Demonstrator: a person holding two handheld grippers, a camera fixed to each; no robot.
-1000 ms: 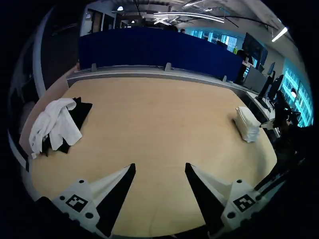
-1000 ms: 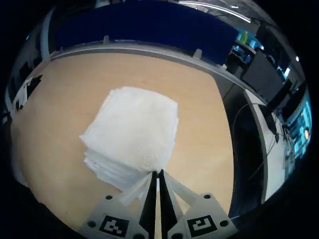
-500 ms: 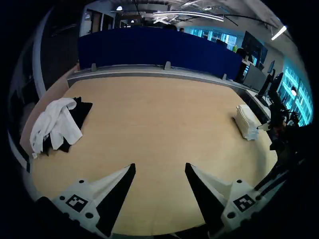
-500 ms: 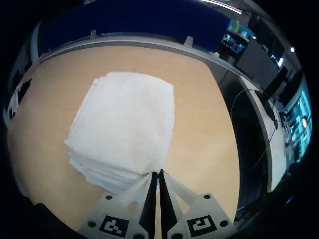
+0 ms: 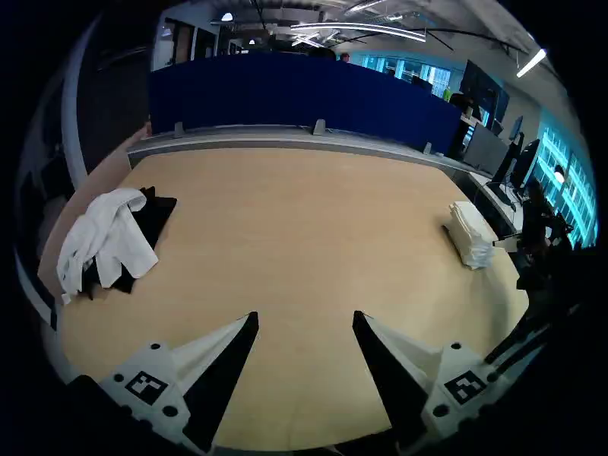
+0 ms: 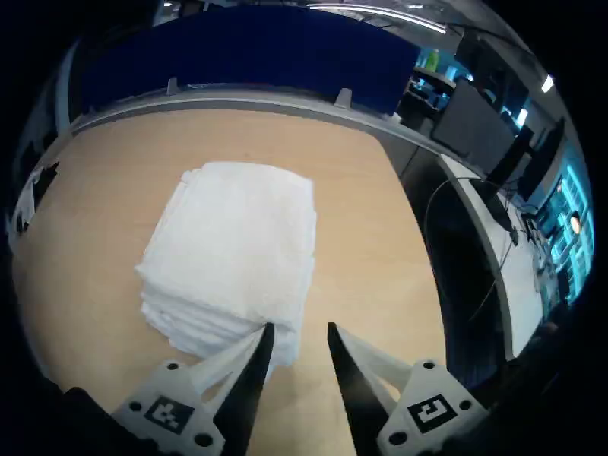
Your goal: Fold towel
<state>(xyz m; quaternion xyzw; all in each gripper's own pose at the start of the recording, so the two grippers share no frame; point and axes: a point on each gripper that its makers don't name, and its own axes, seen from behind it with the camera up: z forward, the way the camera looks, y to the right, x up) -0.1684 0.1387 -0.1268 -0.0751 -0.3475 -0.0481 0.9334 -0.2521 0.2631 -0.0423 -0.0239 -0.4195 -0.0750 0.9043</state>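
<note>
In the right gripper view a stack of folded white towels (image 6: pixel 232 251) lies on the wooden table (image 6: pixel 365 251). My right gripper (image 6: pixel 298 338) is open at the stack's near right corner, its left finger against the towel edge, with nothing between the fingers. The left gripper view has my left gripper (image 5: pixel 304 323) open over bare table (image 5: pixel 304 220). The same stack (image 5: pixel 471 234) sits far right there, with the other gripper (image 5: pixel 511 245) beside it. A loose white towel (image 5: pixel 106 235) lies crumpled on a black cloth (image 5: pixel 152 213) at the far left.
A blue partition (image 5: pixel 304 95) and a grey rail (image 5: pixel 304 137) close the table's far side. Monitors and desks (image 5: pixel 494 114) stand to the right. In the right gripper view the table edge (image 6: pixel 425 258) drops off to a dark floor with cables.
My right gripper has opened and let go of the towel stack's corner, then drawn back slightly. My left gripper has stayed in place.
</note>
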